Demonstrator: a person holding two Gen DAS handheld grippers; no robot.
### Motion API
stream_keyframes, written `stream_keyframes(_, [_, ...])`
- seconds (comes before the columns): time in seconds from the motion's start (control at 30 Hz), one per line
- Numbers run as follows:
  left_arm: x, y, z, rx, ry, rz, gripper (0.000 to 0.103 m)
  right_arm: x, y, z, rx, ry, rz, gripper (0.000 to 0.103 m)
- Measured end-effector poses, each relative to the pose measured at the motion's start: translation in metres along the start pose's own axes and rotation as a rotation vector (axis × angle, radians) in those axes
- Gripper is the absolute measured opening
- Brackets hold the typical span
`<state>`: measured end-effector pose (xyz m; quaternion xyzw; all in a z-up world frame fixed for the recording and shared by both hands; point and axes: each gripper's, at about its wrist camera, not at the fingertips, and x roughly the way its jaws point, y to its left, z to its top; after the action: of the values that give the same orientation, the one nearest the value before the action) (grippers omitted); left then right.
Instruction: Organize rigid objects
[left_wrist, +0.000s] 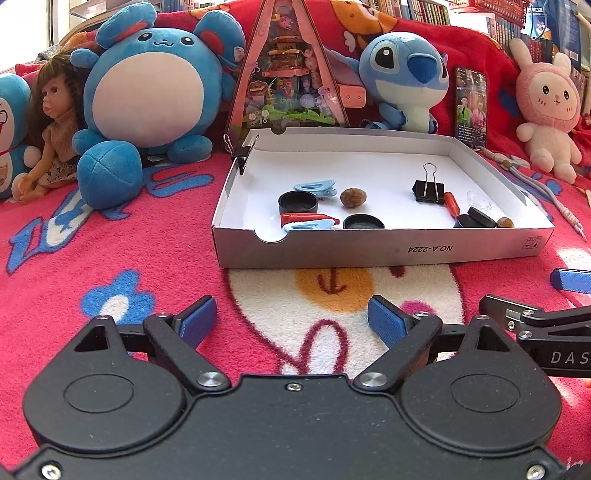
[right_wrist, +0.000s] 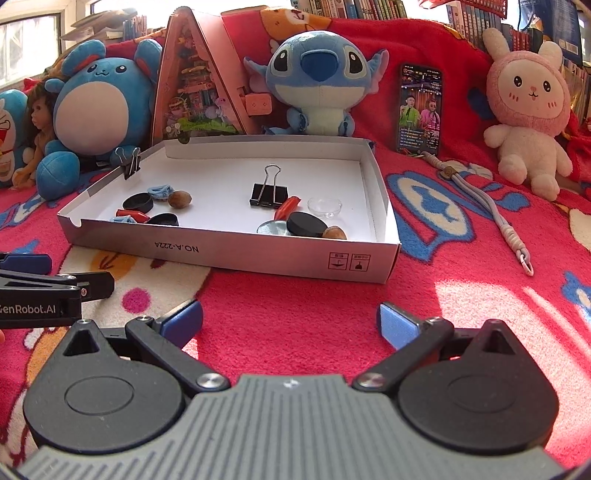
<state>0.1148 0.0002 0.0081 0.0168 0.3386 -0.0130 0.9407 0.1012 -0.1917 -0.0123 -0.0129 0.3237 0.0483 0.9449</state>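
A shallow white cardboard box lies on the red blanket ahead of both grippers. Inside it lie a black binder clip, black round caps, a walnut, pale blue clips, red tubes, a clear dish and an acorn. Another binder clip is clamped on the box's left rim. My left gripper is open and empty, short of the box. My right gripper beside it is open too, with nothing between its fingers.
Plush toys line the back: a round blue one, a blue alien and a pink rabbit. A doll, a triangular toy house, a phone and a lanyard surround the box.
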Motion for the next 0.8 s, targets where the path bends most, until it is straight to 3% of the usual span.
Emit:
stream_keyframes(0.13, [0.0012, -0.0024, -0.0065, 0.014, -0.028, 0.018, 0.095, 0.0041, 0.0025, -0.0013, -0.018, 0.014, -0.015, 0.103])
stream_keyframes(0.3, [0.0053, 0.0032, -0.0056, -0.021, -0.007, 0.016, 0.102, 0.0056, 0.0017, -0.0007, -0.014, 0.016, -0.013, 0.103])
stream_keyframes(0.8, [0.0065, 0.0053, -0.0066, -0.032, -0.004, 0.006, 0.103, 0.0061, 0.0027, -0.0005, -0.016, 0.016, -0.011, 0.103])
